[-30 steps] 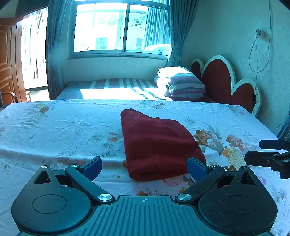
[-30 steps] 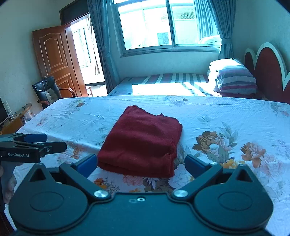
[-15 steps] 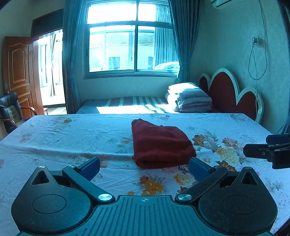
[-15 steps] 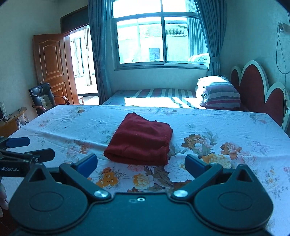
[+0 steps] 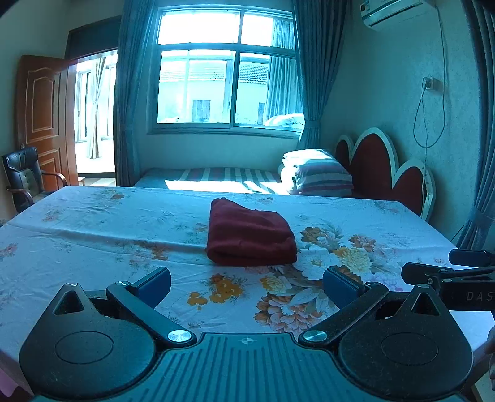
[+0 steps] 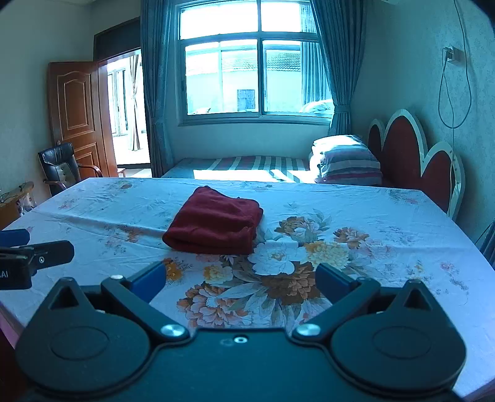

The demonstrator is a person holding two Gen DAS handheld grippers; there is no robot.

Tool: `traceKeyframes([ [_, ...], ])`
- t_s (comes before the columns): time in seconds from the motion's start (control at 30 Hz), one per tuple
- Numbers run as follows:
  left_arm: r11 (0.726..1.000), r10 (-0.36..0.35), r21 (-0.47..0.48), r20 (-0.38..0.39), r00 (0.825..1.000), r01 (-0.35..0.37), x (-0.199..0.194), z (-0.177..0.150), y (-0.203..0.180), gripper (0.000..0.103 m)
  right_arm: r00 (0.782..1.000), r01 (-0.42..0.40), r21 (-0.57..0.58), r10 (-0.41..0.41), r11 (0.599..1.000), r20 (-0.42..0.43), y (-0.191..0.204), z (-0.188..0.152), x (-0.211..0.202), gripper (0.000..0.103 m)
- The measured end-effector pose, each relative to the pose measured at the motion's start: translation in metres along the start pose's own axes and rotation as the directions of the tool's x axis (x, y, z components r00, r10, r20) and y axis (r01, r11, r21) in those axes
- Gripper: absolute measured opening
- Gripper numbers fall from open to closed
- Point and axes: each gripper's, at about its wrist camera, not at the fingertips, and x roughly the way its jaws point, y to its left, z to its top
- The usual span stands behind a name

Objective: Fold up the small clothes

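A dark red garment (image 5: pixel 250 236) lies folded into a neat block on the floral-clothed desk (image 5: pixel 92 235), apparently finished. Both the left gripper (image 5: pixel 246 286) and right gripper (image 6: pixel 239 280) hover near the desk's edge (fingers spread apart, holding nothing), well clear of it.

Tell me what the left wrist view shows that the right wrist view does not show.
Only the left wrist view shows the air conditioner high on the wall and the right hand-held gripper from the side.

Only the right wrist view shows the small wooden table near the chair and the left hand-held gripper from the side.

Both show the folded red garment lying on the floral sheet, touched by neither gripper, with both sets of jaws open.
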Motion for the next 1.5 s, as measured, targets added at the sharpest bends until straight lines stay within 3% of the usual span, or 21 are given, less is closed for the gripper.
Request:
traceKeyframes([
  [0.3,1.000,0.007,-0.021,0.032,0.999,-0.007,-0.018,-0.001,0.005,0.103,0.999,-0.006,-0.046,0.008,0.999,0.041,0.009,-0.001,-0.025,0.103],
  [1.5,1.000,-0.014,0.016,0.032,0.999,0.014,-0.011,0.002,-0.002,0.103,0.999,0.010,-0.028,-0.009,1.000,0.046,0.012,0.000,-0.021,0.103],
])
